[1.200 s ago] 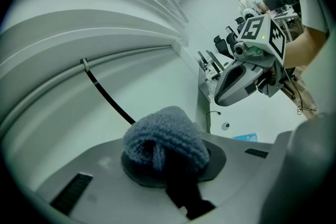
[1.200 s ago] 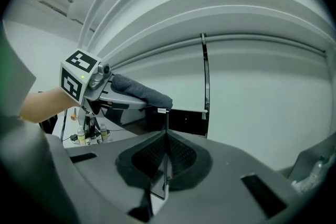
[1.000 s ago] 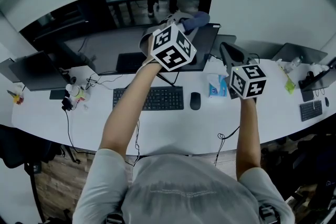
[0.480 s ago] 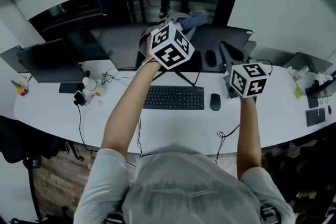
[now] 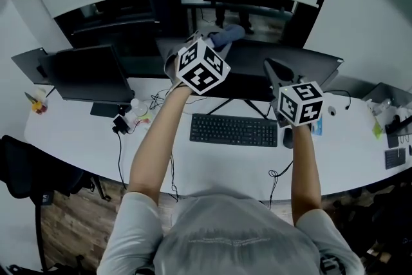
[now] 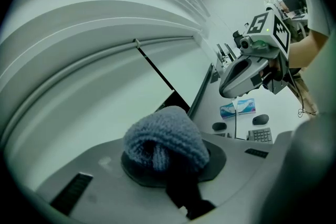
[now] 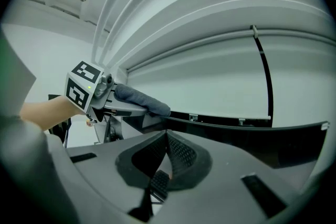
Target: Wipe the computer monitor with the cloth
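While the head view swings right, the cloth (image 5: 229, 31) now sits further left along the top edge of the monitor (image 5: 309, 74) than a second ago, which reads as a wiping stroke running leftward. The left gripper (image 5: 217, 40) is clamped on the cloth. The right gripper (image 5: 270, 65) has its jaws together, empty, in front of the screen above the counter (image 5: 212, 158). The lower screen probably remains to wipe.
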